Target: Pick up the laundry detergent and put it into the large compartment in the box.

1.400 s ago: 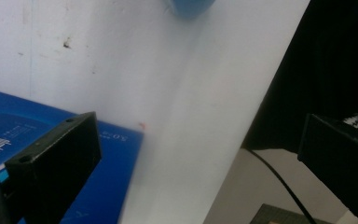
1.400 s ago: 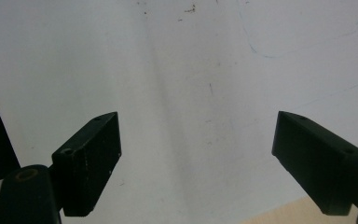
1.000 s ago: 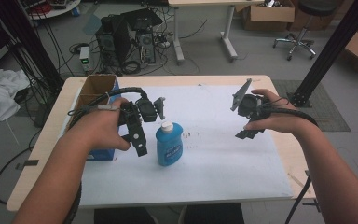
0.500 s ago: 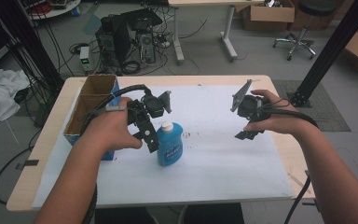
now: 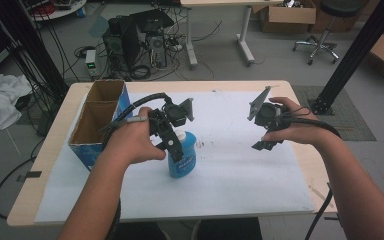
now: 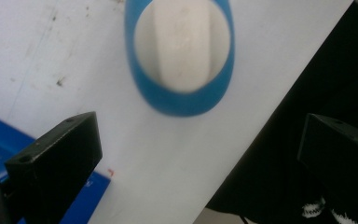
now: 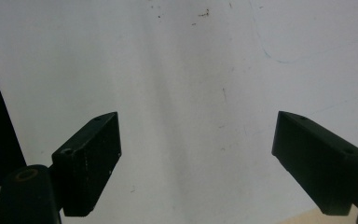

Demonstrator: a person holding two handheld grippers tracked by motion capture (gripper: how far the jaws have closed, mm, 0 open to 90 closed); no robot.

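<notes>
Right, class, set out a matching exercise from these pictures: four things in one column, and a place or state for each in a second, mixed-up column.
Things:
1. blue bottle
2. cardboard box
3. left hand-held gripper
4. right hand-held gripper

Places or states:
A. open, held over bare white sheet, far from the bottle
B. stands upright near the middle of the white sheet
C. open, poised just above the bottle's white cap
D. open-topped, at the table's left edge

Pairs: 1-B, 2-D, 3-C, 4-A
</notes>
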